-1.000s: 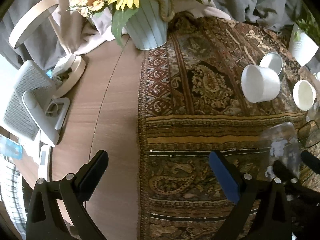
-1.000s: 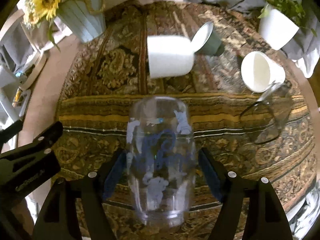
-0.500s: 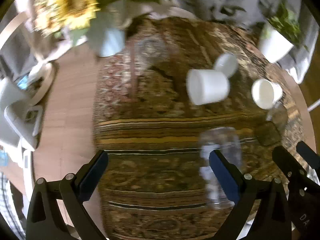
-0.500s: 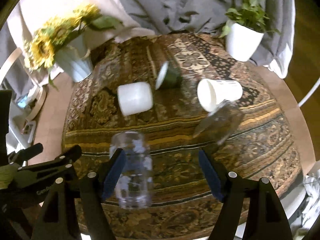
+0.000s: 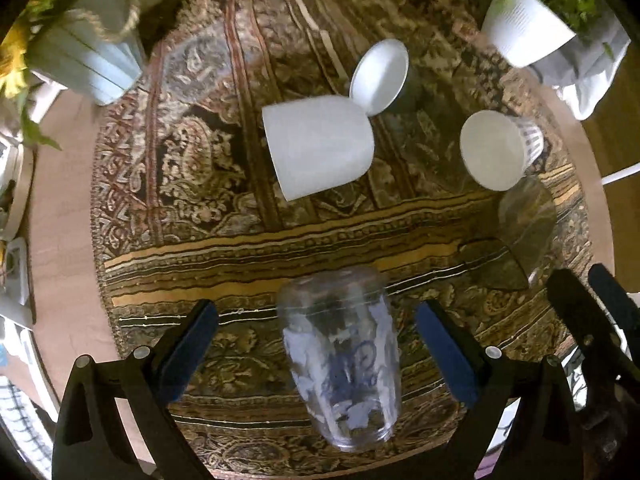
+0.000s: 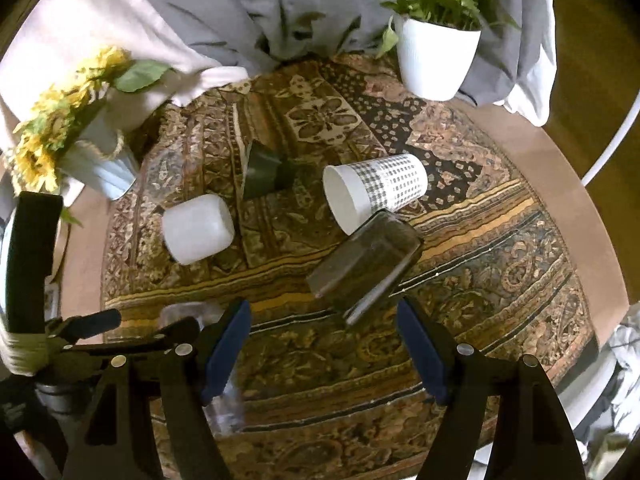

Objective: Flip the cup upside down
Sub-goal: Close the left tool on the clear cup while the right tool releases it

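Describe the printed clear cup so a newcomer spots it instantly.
Start at the patterned rug covering the round table. At its near edge, between the left gripper's open fingers, lies the clear cup. Unlike its neighbours, it is see-through with blue-and-white print.

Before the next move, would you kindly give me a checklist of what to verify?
1. Left tool open: ok.
2. Printed glass centred in the left tool, gaps on either side: ok.
3. Printed glass upside down: cannot tell.
4. Right tool open and empty: ok.
5. Dark glass ahead of the right tool flipped: not ok, it lies on its side.
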Available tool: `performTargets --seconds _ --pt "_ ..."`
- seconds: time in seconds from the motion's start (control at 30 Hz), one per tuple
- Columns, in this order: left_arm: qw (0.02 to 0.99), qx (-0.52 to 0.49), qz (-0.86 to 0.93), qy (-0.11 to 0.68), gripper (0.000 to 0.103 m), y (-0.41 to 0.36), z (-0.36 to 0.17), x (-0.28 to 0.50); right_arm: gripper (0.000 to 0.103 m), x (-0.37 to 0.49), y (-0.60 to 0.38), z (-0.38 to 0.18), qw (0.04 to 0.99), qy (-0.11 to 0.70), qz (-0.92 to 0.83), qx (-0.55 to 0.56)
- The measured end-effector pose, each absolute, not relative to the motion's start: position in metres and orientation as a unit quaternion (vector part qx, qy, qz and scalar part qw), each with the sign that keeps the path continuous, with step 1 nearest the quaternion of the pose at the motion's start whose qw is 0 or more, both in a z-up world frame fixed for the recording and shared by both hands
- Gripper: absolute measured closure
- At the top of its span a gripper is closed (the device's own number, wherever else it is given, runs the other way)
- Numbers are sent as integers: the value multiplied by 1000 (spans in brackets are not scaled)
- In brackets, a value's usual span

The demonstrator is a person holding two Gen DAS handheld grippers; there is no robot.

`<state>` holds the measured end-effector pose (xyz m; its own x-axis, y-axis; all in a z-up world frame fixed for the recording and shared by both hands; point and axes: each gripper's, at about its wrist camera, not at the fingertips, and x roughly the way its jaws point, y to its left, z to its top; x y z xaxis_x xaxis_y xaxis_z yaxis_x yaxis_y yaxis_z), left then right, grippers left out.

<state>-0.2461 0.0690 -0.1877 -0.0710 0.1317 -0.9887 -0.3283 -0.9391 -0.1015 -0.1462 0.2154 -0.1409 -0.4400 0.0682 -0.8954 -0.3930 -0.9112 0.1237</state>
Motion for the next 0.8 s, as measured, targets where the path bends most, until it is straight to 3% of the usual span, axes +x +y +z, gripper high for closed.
performTargets --seconds 0.43,0.7,0.8 --pt "145 -713 680 94 8 85 -214 -258 28 -168 231 -151 131 153 826 -526" --pt "151 -730 661 83 31 85 -225 -257 28 -172 236 -154 133 152 825 -528" --pt "155 -725 665 82 32 84 -223 -254 28 -172 235 -154 131 146 826 -529"
